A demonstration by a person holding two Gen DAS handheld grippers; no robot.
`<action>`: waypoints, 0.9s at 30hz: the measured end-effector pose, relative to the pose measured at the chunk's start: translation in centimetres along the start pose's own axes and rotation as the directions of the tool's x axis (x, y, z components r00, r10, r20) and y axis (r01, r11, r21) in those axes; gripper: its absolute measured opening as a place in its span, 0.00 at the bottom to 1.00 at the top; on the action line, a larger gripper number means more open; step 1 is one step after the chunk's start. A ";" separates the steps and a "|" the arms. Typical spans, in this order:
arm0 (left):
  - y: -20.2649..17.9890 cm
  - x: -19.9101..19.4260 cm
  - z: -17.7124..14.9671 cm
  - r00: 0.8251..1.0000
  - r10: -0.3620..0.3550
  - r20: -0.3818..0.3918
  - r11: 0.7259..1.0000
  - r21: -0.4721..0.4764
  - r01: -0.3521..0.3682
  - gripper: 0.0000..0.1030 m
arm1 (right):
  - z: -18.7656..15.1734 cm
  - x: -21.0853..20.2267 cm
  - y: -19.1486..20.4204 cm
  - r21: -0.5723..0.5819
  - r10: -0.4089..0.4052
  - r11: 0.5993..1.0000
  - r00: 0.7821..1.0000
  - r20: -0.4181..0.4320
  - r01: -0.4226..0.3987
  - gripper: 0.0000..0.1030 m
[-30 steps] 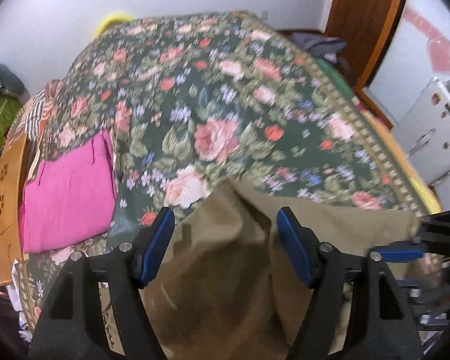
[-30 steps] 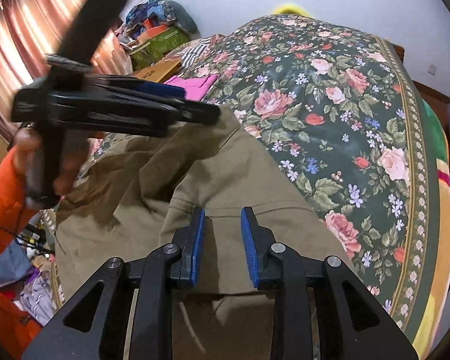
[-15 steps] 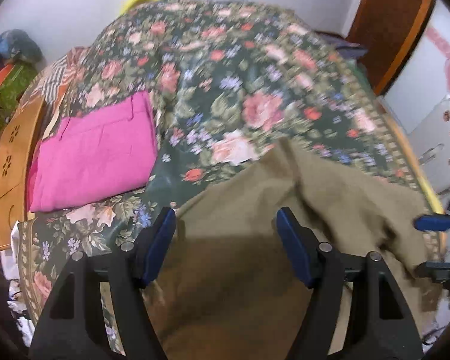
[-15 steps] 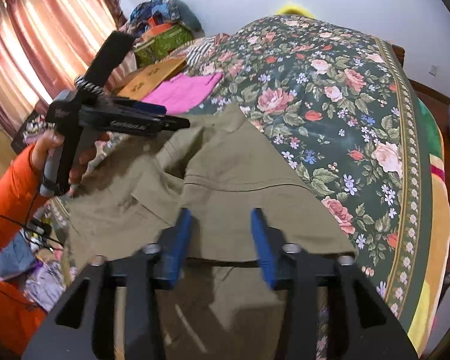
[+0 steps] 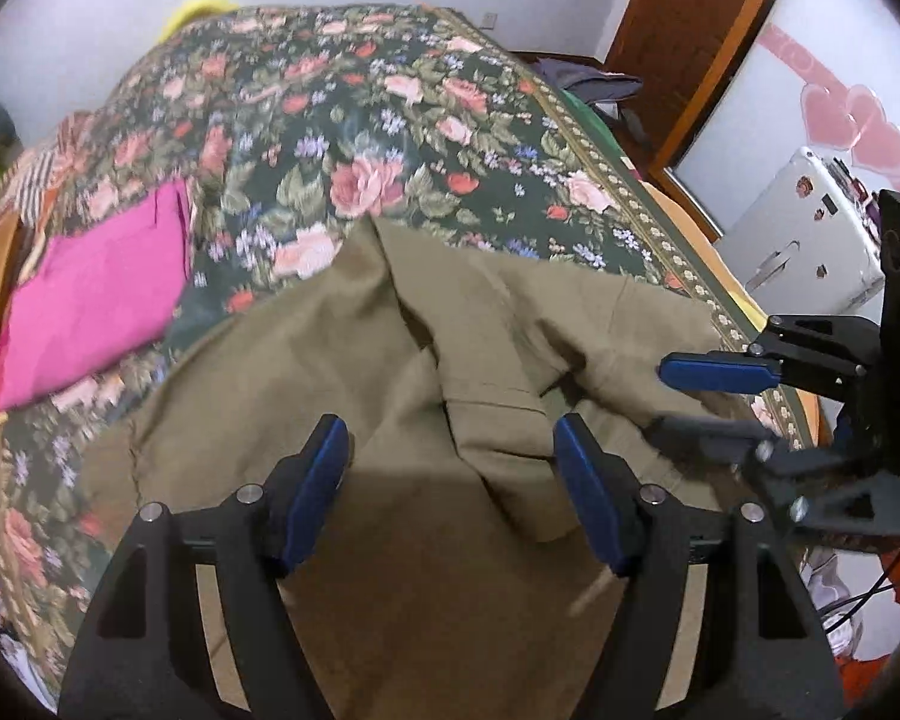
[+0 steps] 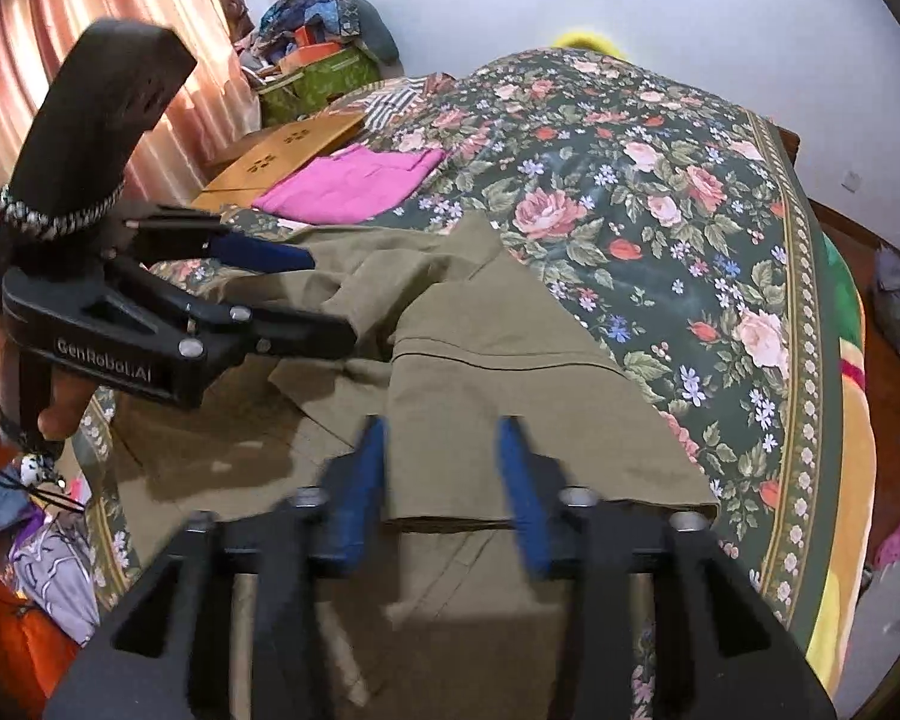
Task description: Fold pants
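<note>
The olive-brown cotton pants [image 6: 498,372] lie rumpled near the edge of the bed's dark green rose-patterned bedspread [image 6: 660,192], one layer thrown over another with slack, uneven creases in the middle. The left gripper [image 5: 453,480] hovers above the cloth, its blue-padded fingers [image 5: 318,480] spread wide and holding nothing; the right gripper [image 6: 441,480] is likewise parted and empty over a folded edge. A first fold looks roughly laid but untidy; smoothing and further folds seem left. A folded magenta garment [image 5: 96,306] lies apart on the bedspread.
</note>
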State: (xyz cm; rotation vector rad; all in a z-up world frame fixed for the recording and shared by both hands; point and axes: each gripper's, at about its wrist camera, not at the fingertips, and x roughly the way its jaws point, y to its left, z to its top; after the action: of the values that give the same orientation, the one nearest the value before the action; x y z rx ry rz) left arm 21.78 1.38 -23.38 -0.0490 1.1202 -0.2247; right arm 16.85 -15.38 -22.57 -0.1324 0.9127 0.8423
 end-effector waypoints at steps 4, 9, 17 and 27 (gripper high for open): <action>1.0 0.6 -0.8 1.000 -0.002 -0.018 1.000 -0.027 0.001 0.75 | 0.1 -0.4 -0.3 0.007 -0.006 1.000 1.000 0.016 0.006 0.10; 0.8 0.6 -1.6 1.000 0.018 -0.010 1.000 -0.025 -0.019 0.75 | 0.9 -1.1 -0.2 0.037 0.042 0.998 0.998 0.053 -0.044 0.07; 1.0 0.6 -1.7 1.000 0.015 -0.003 0.999 -0.029 -0.015 0.75 | 2.8 -1.3 0.4 0.082 0.134 0.987 0.988 0.083 -0.140 0.07; 1.9 -2.3 -0.8 0.998 0.019 0.067 0.999 -0.040 -0.017 0.74 | 2.1 1.5 3.5 0.041 0.171 0.985 0.985 -0.030 -0.170 0.04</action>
State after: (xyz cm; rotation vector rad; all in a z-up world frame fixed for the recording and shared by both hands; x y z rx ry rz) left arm 20.41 3.77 -22.01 -0.0813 1.0571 -0.1833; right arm 16.26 -11.21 -21.58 -0.0347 0.9808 0.9826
